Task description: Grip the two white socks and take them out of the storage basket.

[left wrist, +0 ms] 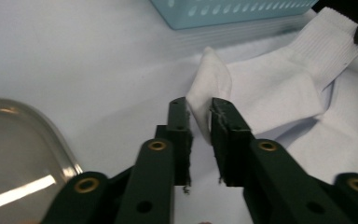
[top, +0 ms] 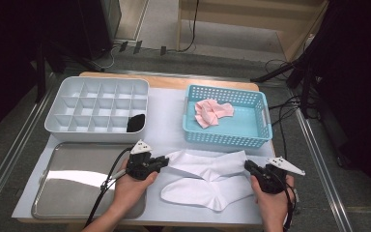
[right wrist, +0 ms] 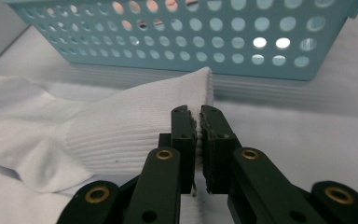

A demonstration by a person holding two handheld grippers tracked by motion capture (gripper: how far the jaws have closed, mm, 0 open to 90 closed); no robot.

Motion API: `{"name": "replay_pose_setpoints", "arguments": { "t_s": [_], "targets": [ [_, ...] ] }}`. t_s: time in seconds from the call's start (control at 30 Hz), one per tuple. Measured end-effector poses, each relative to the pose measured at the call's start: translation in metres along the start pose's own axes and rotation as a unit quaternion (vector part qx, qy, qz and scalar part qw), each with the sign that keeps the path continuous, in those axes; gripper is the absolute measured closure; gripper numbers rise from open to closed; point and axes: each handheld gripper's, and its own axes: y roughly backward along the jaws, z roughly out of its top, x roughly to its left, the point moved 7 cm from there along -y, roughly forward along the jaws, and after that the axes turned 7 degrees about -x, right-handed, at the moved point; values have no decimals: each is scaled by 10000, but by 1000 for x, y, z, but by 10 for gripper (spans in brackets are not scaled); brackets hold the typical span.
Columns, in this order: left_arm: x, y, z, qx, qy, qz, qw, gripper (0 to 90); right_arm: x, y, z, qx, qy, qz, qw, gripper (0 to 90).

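- Far left: shiny metal tray [top: 72,179] empty; white plastic divider box [top: 96,108] behind it holds one rolled black sock [top: 135,123].
- Left hand-held gripper [top: 164,162] clamped on the toe of the upper white ribbed sock [top: 207,162], lifting it off the surface [top: 166,125].
- Lower white sock [top: 207,192] lies flat, overlapped by the upper one.
- Right hand-held gripper [top: 248,166] pinched on the upper sock's cuff.
- Perforated turquoise basket [top: 227,140] holds pink socks [top: 212,112].
- Judgement: pairing barely begun; white pair unfolded, pink untouched.
- Room: free cloth ahead of tray; basket wall close behind cuff.

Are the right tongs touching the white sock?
Touching. In the right gripper view, the right tongs are pinched on the ribbed cuff edge of the upper white sock, with the fabric squeezed between both jaws.
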Motion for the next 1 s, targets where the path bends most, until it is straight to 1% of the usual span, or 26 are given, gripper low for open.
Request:
{"name": "replay_pose_setpoints", "arguments": {
  "t_s": [0.03, 0.07, 0.13, 0.17, 0.2, 0.3, 0.33, 0.4, 0.43, 0.47, 0.5, 0.57, 0.6, 0.63, 0.67, 0.73, 0.77, 0.8, 0.83, 0.93, 1.0],
  "targets": [
    [3, 1, -1, -16, 42, 67, 10000, 730, -2, -2, -1, -41, 42, -18, 10000, 780],
    [5, 3, -2, -36, 62, 123, 9999, 687, -5, -1, -3, -66, 31, -47, 10000, 716],
    [9, 9, -3, -60, 122, 192, 9997, 627, -7, 3, -5, -104, -69, -16, 9999, 680],
    [10, 12, -4, -72, 144, 219, 9996, 599, -9, 7, -7, -120, -75, -63, 9999, 662],
    [10, 16, -6, -88, 159, 204, 9996, 582, -10, 11, -9, -130, -77, -72, 9999, 659],
    [4, 24, -14, -42, 116, 48, 9999, 579, -6, 24, -23, -65, -231, -17, 9997, 650],
    [0, 26, -19, 56, 49, -66, 10000, 580, -5, 27, -27, -29, -229, -2, 9997, 646],
    [-6, 28, -26, 148, -14, -216, 9997, 601, 1, 35, -40, 75, -167, -5, 9998, 622],
    [-11, 29, -29, 166, -53, -367, 9992, 615, 2, 38, -43, 84, -130, 1, 9999, 604],
    [-14, 30, -31, 195, -90, -426, 9989, 618, 3, 42, -48, 80, -90, -48, 9999, 579],
    [-18, 30, -33, 219, -123, -508, 9984, 620, 3, 44, -51, 68, -85, -96, 9999, 575],
    [-27, 28, -39, 380, -219, -631, 9970, 620, 3, 49, -57, 56, -85, -162, 9998, 576],
    [-30, 27, -41, 411, -266, -642, 9967, 624, 2, 49, -59, 50, -60, -143, 9999, 583],
    [-34, 25, -44, 477, -421, -594, 9962, 635, 2, 48, -60, 76, -45, -155, 9998, 600],
    [-35, 24, -46, 568, -532, -502, 9957, 668, 1, 47, -62, 112, -25, -220, 9997, 640],
    [-36, 23, -47, 643, -622, -459, 9949, 763, 2, 46, -61, 121, -18, -200, 9997, 729],
    [-36, 23, -47, 670, -607, -483, 9947, 821, 3, 46, -62, 181, -19, -205, 9996, 766],
    [-36, 24, -46, 694, -594, -517, 9945, 860, 3, 46, -62, 198, -24, -195, 9996, 800],
    [-35, 24, -46, 702, -590, -531, 9944, 875, 3, 48, -62, 216, -65, -164, 9996, 831],
    [-34, 26, -45, 755, -571, -639, 9935, 883, 0, 54, -60, 267, -347, -48, 9990, 851],
    [-35, 26, -45, 770, -500, -738, 9930, 886, 0, 58, -59, 274, -398, -28, 9988, 852]
  ]
}}
